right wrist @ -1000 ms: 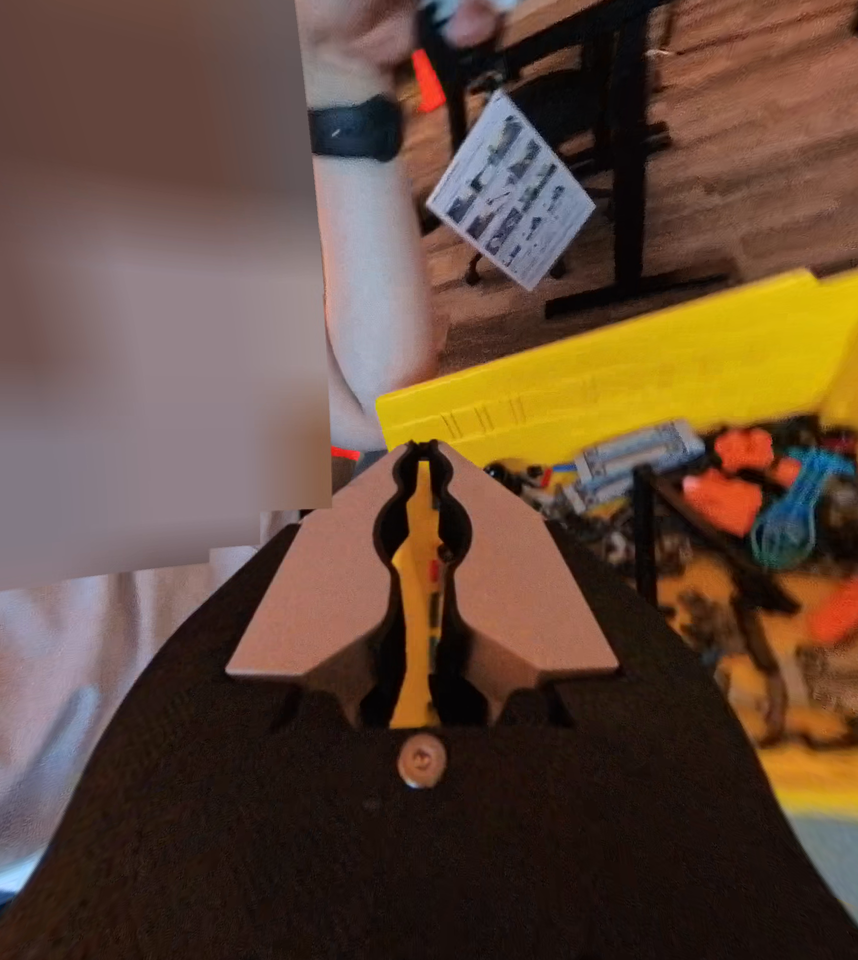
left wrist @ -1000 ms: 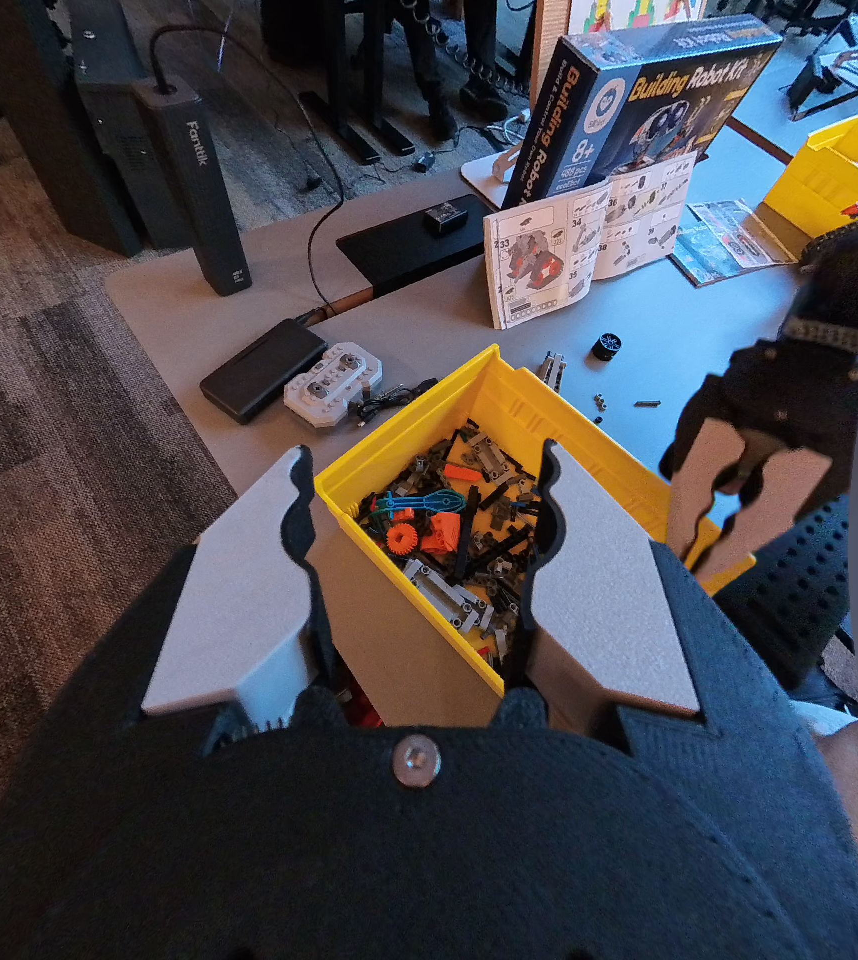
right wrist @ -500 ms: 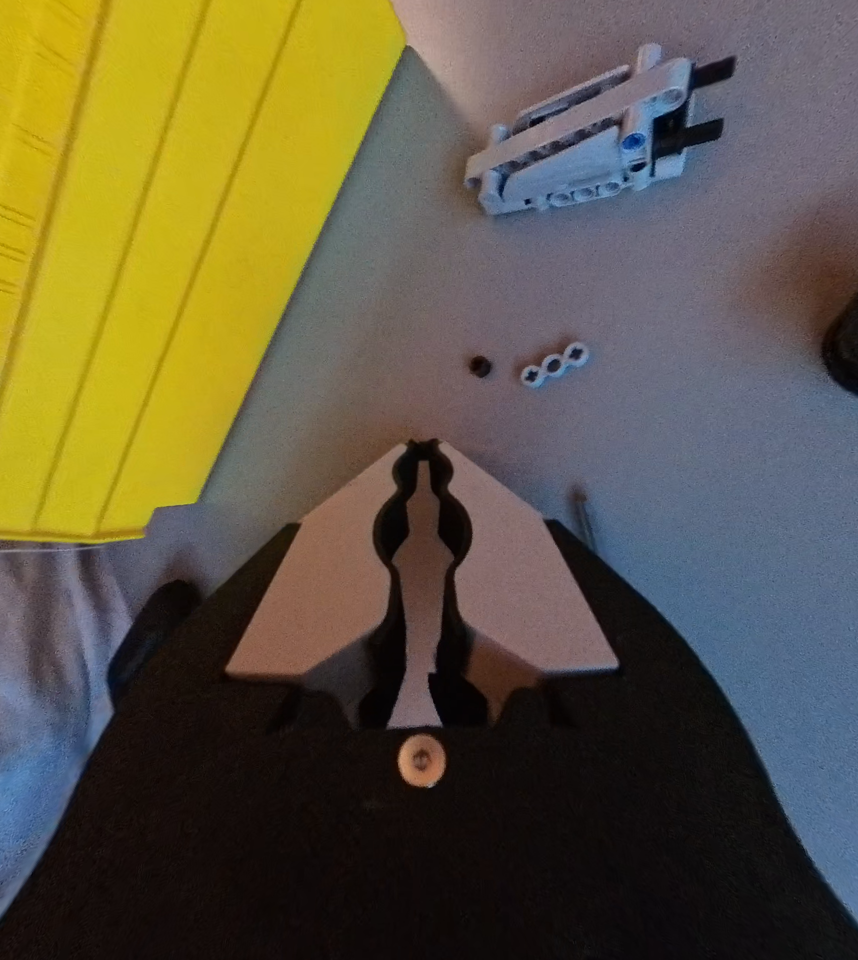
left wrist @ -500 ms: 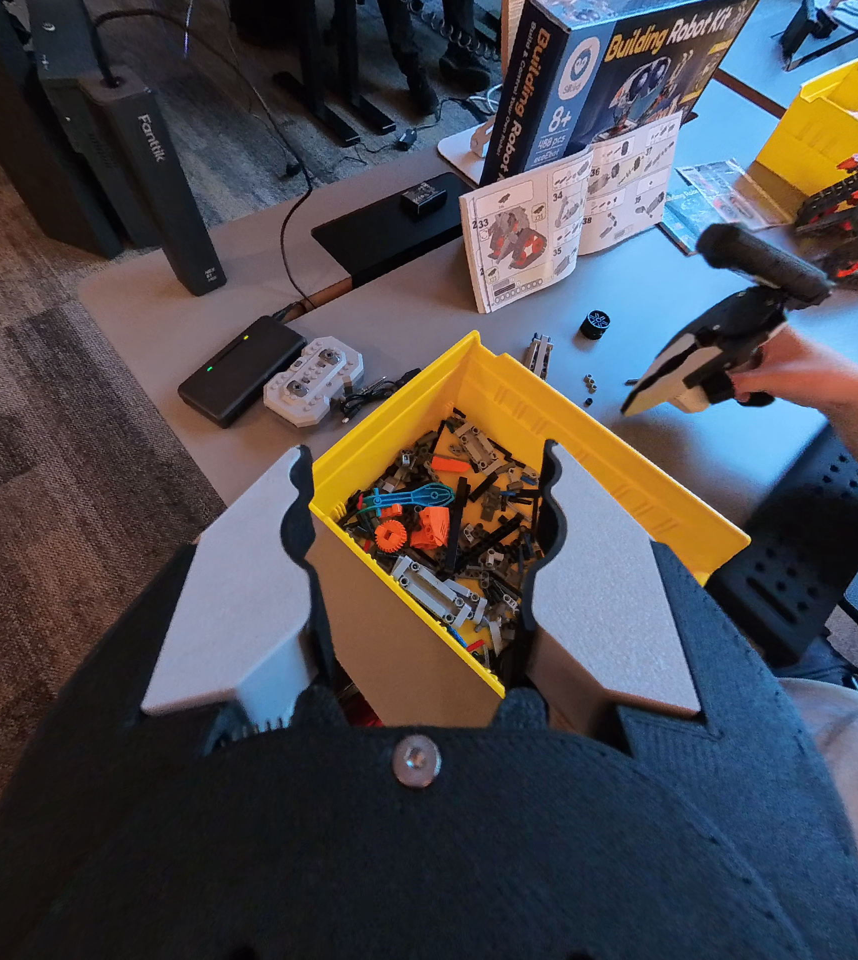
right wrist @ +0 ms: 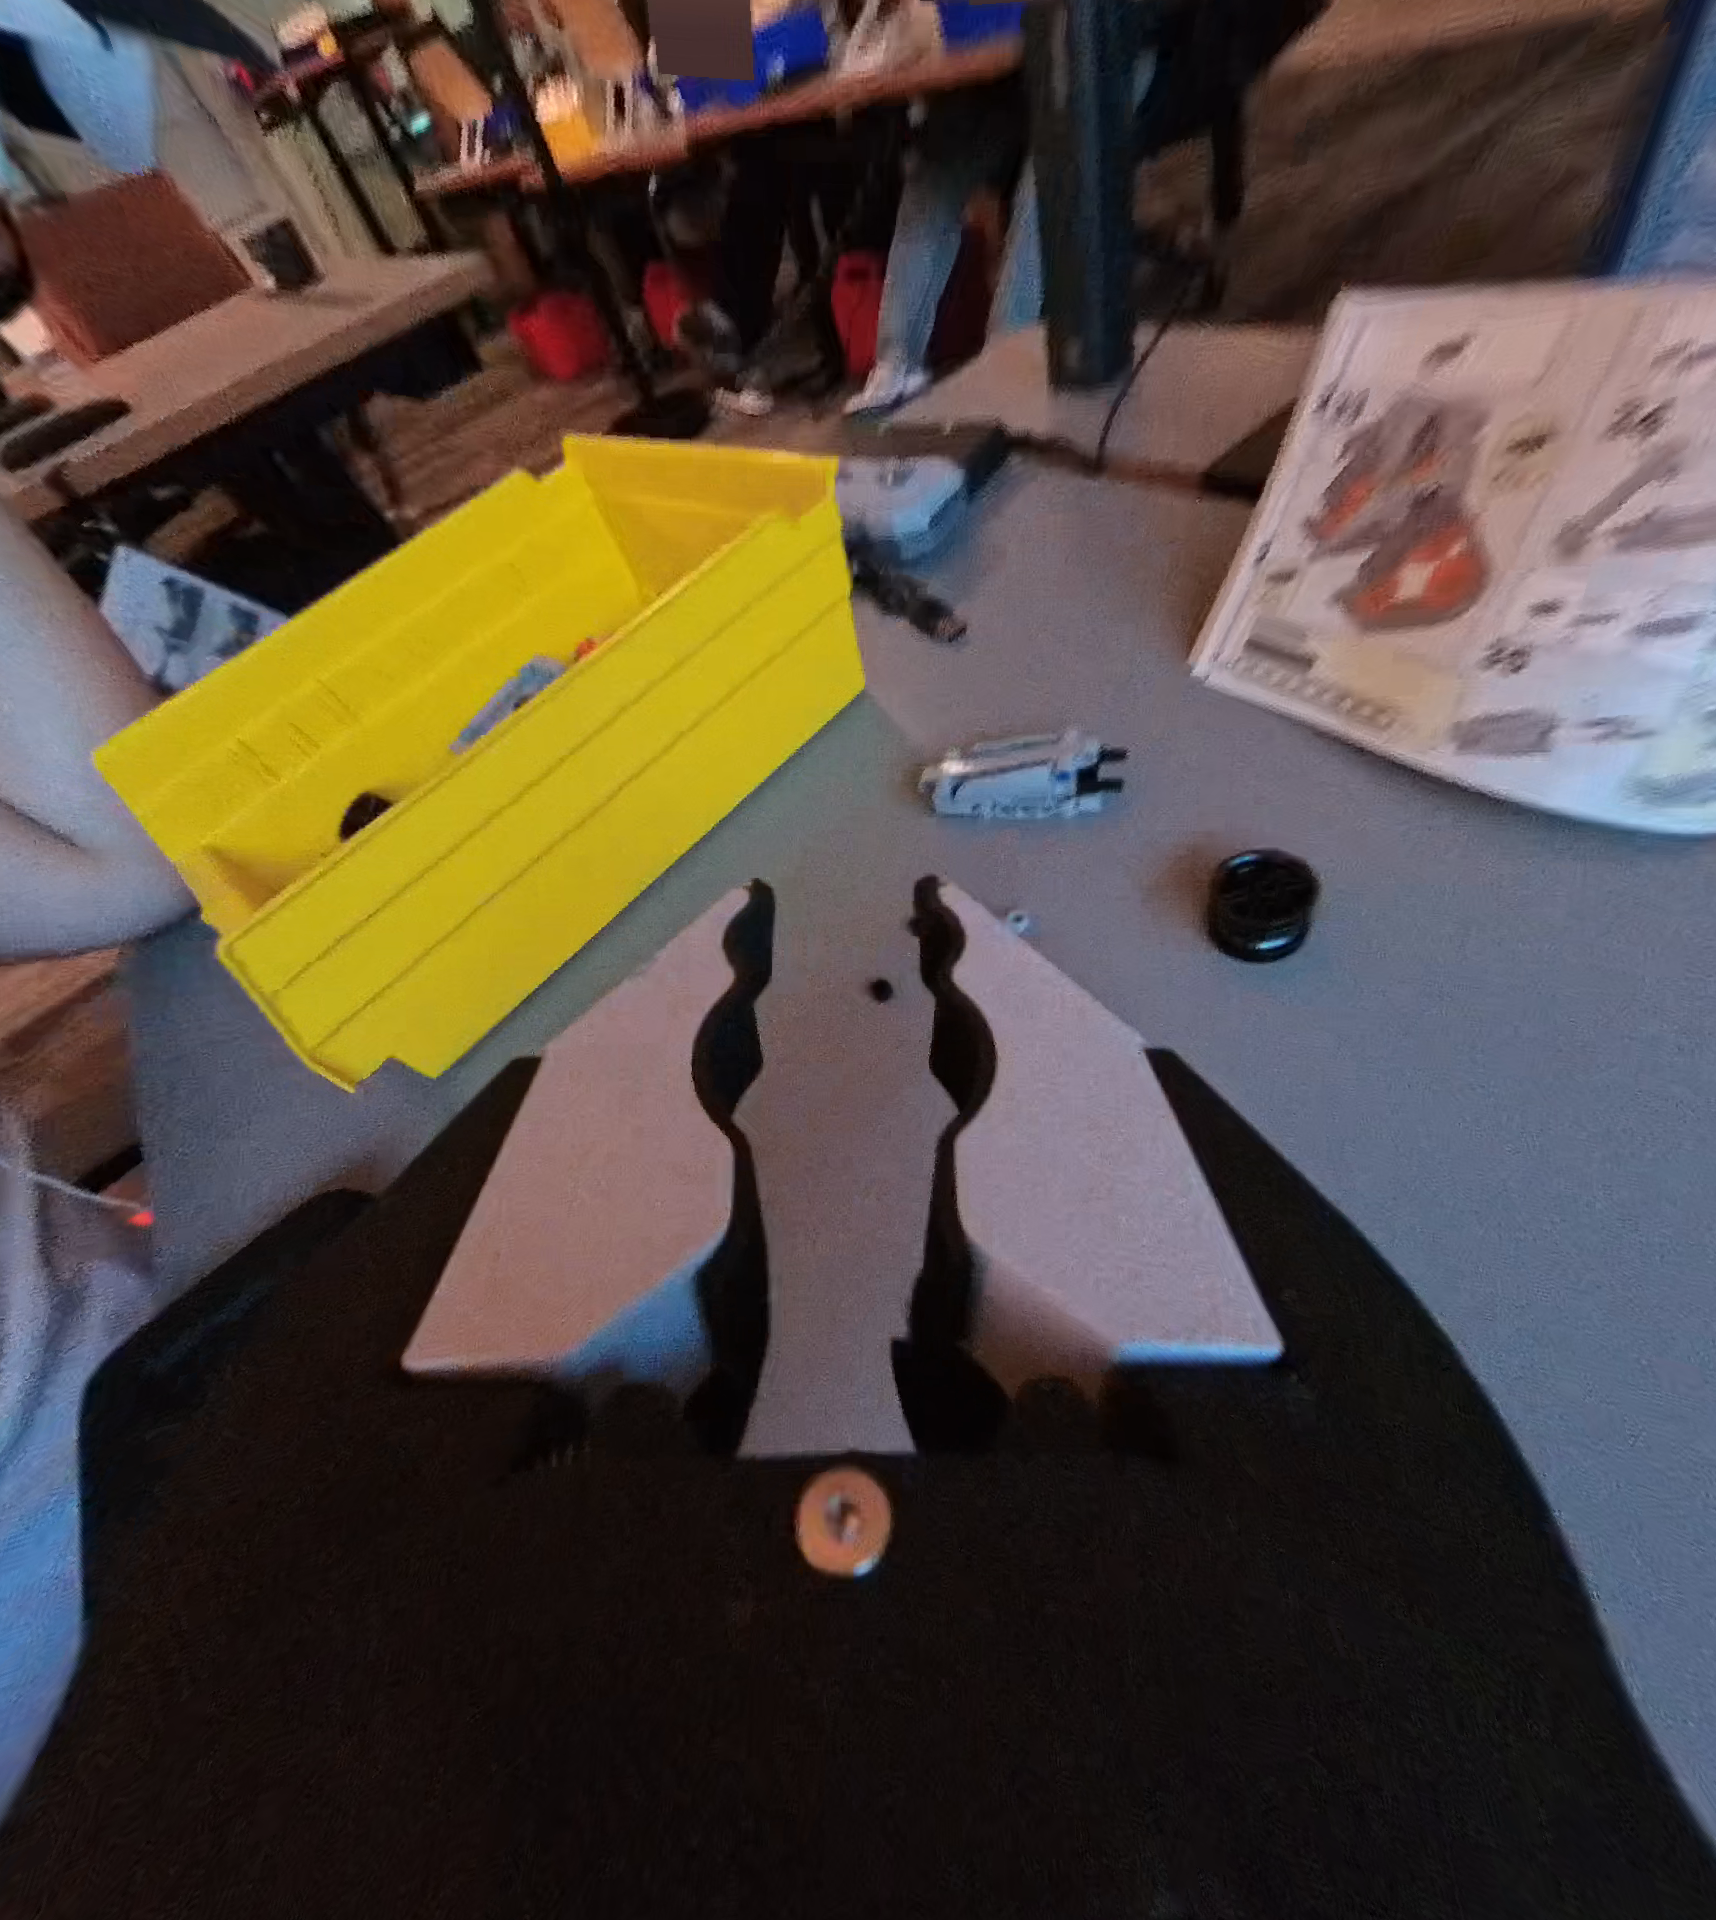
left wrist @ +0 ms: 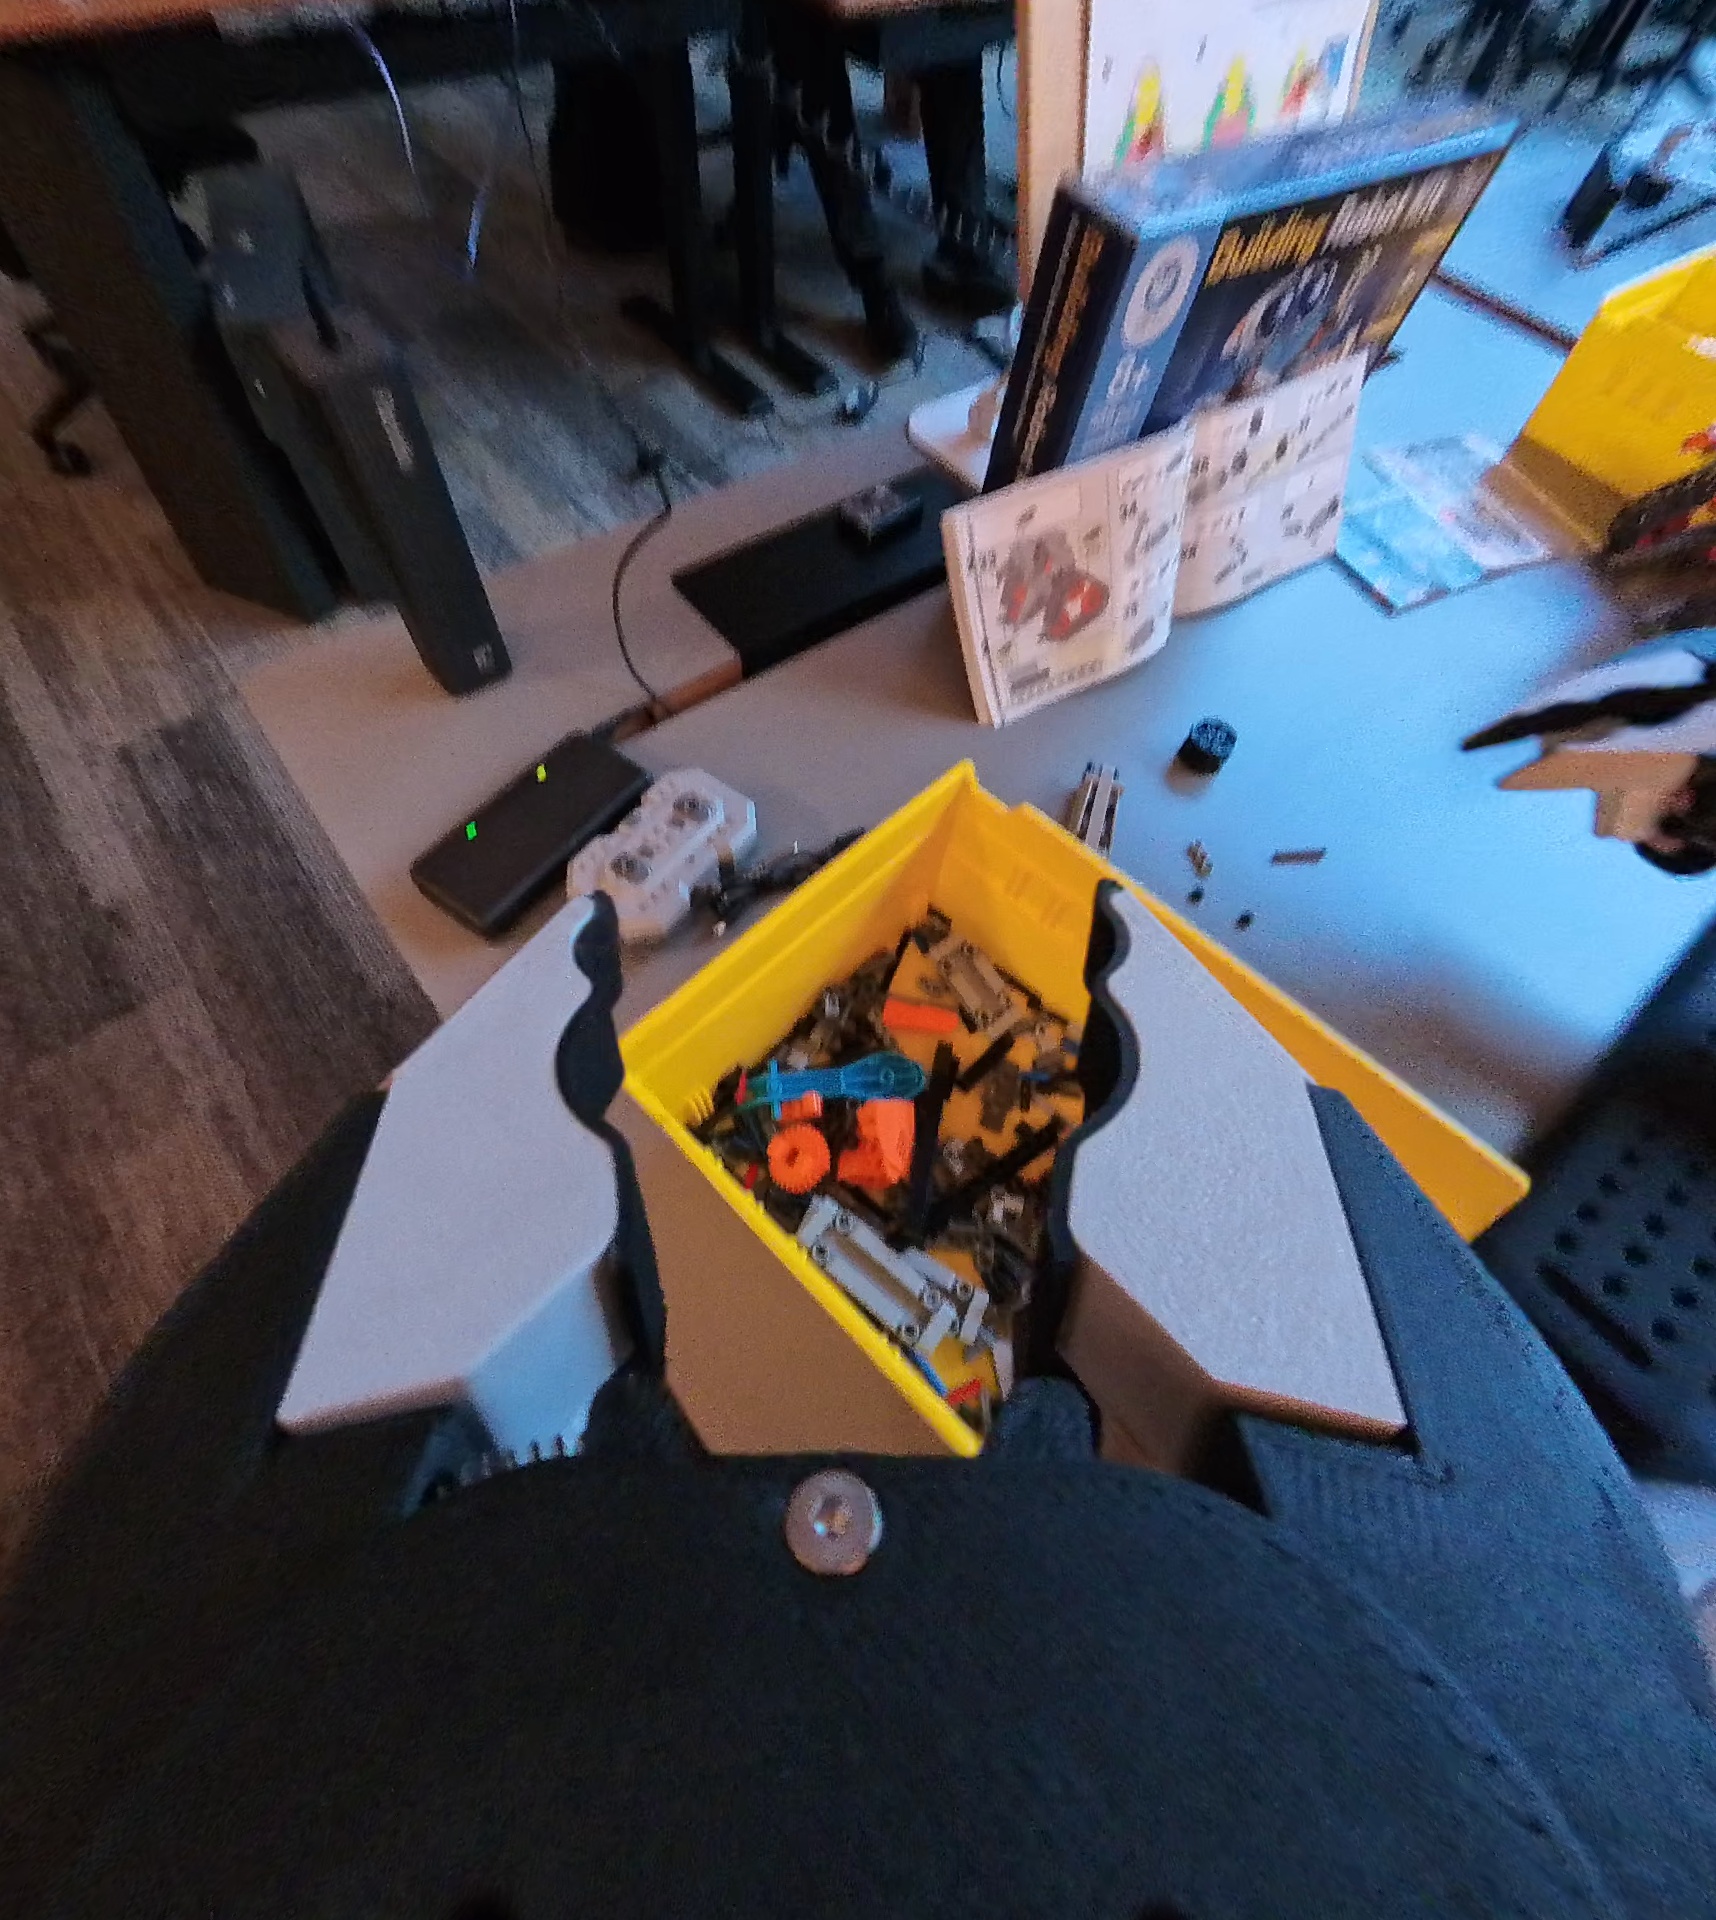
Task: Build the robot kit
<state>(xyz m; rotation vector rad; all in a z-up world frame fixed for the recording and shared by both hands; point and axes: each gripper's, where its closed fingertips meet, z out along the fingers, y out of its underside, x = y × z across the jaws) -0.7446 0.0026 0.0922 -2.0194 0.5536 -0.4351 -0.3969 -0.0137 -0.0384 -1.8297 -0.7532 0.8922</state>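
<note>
Left hand-held gripper (left wrist: 849,1023) gapes wide astride the yellow bin's (left wrist: 812,914) near-edge corner; right hand-held gripper (right wrist: 841,902), narrowly parted and empty, frames a tiny black piece (right wrist: 880,988) on the surface (right wrist: 1456,1091).

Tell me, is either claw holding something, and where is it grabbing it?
The left claw straddles the yellow bin at its near corner; whether it grips is unclear. The right claw is open and empty above the table.

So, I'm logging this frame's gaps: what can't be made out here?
- Left wrist view: yellow bin's near end, hidden behind left gripper.
- Left wrist view: right gripper, blurred and cut by the edge.
- Right wrist view: black speck between right gripper's fingers, too small to identify.
</note>
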